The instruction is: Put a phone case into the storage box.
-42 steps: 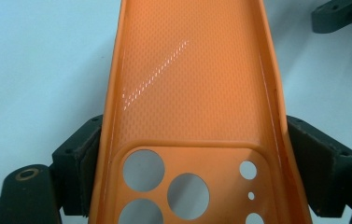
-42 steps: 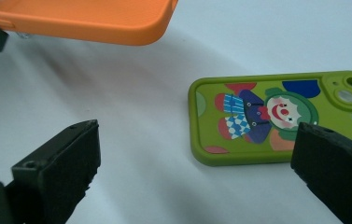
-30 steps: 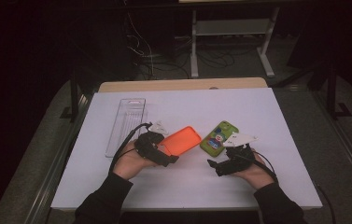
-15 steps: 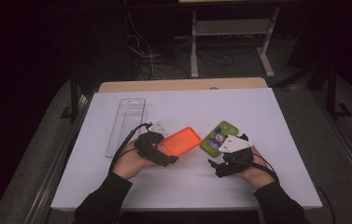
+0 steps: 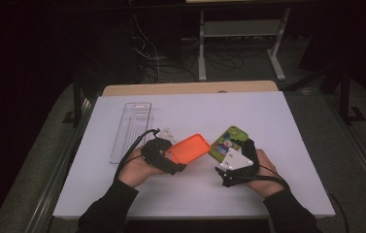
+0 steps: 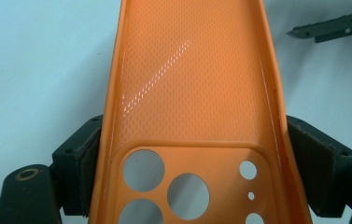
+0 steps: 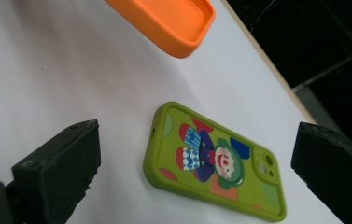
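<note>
Holding the soft orange rubber phone case point(image 6: 187, 107) by its camera-hole end, my left gripper point(image 5: 163, 158) has its jaws squeezed on the case's two long sides. I hold it there so the open side faces up and the far end sticks out over the white table point(image 5: 277, 121), ready for a phone to slide in, I think. Just beside it lies the green phone with a clown picture on its back point(image 7: 213, 161), flat on the table. My right gripper point(image 5: 234, 165) has its jaws spread wide, one on each side of that phone, not touching it. Farther off sits a clear plastic tray point(image 5: 131, 128).
</note>
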The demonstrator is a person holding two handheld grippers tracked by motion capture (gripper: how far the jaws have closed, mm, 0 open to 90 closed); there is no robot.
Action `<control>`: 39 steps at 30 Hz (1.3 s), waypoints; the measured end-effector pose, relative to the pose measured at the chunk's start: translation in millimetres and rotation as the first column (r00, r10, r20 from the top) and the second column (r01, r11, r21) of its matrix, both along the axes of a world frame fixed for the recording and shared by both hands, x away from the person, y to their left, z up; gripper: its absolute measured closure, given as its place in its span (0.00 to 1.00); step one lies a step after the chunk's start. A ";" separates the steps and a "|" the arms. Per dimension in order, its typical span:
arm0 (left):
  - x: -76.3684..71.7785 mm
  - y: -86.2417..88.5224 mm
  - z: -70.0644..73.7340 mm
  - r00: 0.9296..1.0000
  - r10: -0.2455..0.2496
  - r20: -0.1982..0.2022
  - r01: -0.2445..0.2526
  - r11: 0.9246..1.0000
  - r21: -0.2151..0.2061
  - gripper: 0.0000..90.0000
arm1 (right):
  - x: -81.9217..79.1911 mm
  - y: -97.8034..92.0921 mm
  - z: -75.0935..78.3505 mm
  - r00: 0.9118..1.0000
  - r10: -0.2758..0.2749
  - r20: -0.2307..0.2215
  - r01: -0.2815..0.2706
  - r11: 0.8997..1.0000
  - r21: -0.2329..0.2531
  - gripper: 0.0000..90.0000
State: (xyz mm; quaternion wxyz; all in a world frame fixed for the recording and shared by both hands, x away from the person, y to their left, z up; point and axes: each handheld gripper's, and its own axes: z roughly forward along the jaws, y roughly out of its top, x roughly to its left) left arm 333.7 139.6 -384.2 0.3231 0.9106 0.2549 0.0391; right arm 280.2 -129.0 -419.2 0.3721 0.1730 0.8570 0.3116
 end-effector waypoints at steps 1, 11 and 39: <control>-0.1 0.1 0.0 1.000 -0.002 0.000 0.002 1.000 0.000 0.17 | -1.3 3.2 -0.8 0.999 0.018 0.037 -0.016 0.999 -0.049 0.01; -1.1 -1.8 -1.6 1.000 0.015 -0.003 -0.015 1.000 -0.027 0.17 | -7.9 13.6 -3.8 0.988 0.039 0.150 -0.016 0.989 -0.150 0.01; -0.3 0.3 -1.2 1.000 0.015 -0.020 -0.016 1.000 -0.020 0.17 | -13.4 51.6 -14.3 0.858 0.257 0.445 -0.033 0.892 -0.452 0.09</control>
